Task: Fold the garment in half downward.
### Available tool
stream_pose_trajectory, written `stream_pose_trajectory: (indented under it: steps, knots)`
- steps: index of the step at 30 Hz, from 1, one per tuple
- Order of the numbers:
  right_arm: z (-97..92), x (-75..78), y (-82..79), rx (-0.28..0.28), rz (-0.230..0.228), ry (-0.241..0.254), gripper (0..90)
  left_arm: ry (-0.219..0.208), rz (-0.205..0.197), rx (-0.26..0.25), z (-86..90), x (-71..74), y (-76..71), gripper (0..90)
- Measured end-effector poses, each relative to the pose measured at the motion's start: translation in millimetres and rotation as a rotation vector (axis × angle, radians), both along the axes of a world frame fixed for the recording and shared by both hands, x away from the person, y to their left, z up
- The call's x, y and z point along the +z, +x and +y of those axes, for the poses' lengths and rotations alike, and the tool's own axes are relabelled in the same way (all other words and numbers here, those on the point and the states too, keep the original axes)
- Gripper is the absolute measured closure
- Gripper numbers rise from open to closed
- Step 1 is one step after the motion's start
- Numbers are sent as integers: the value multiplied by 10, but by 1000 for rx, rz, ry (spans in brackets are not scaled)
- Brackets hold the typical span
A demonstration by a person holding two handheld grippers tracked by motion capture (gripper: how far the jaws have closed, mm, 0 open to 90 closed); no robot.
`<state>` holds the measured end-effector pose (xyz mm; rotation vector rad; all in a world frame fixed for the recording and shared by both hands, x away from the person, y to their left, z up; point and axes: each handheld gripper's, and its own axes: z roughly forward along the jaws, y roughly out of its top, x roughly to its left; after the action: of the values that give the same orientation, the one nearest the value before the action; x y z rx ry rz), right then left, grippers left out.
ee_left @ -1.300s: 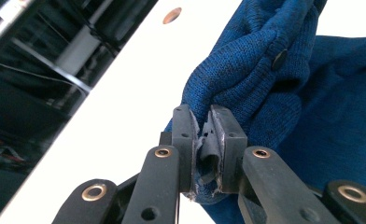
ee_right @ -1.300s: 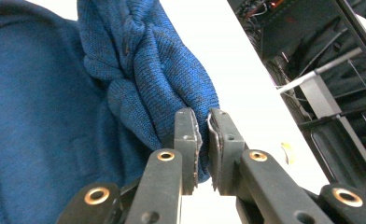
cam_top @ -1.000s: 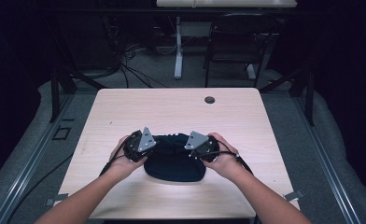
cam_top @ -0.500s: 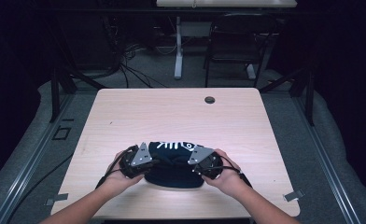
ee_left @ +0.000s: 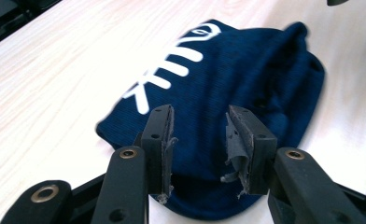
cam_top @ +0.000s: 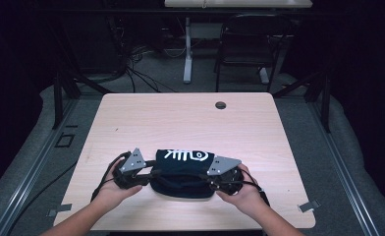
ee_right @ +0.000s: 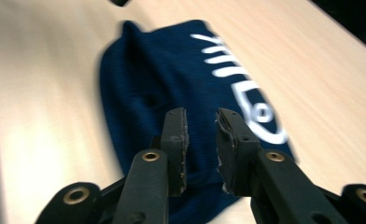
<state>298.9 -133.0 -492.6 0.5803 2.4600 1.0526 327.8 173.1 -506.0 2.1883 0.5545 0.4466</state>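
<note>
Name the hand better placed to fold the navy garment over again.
Neither clearly; left slightly. Both tongs, left and right, have just opened off the garment, one at each end. The left tongs stand wider.

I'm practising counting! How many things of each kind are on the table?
Folded navy cloth with a white fish-bone print: 1
Hand-held grippers, left hand-held gripper and right hand-held gripper: 2
Small dark round thing near the table's far edge: 1
Total: 4
</note>
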Motion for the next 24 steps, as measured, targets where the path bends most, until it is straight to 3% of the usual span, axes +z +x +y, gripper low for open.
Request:
stream_pose_trajectory:
  steps: [2, 5, 10, 13, 15, 21, 24]
  knots:
    - [7, -55, 86, -33, 5, -8, 737, 10, -1, 15, -33, -50, 59, 614]
    - [27, -179, 160, -58, 24, -26, 737, 11, 30, 27, -62, -174, 122, 614]
    - [44, -377, 109, -30, 113, -32, 724, 24, 83, -7, -55, -344, 51, 611]
    - [51, -475, 55, -12, 143, -46, 712, 42, 101, -22, -42, -451, -9, 607]
    - [57, -532, 35, -6, 142, -69, 710, 52, 109, -24, -39, -508, -31, 605]
    - [29, -622, 105, -35, 164, -38, 716, 48, 118, 9, -68, -589, 37, 605]
    - [28, -644, 166, -62, 141, -25, 712, 51, 108, 32, -104, -626, 116, 606]
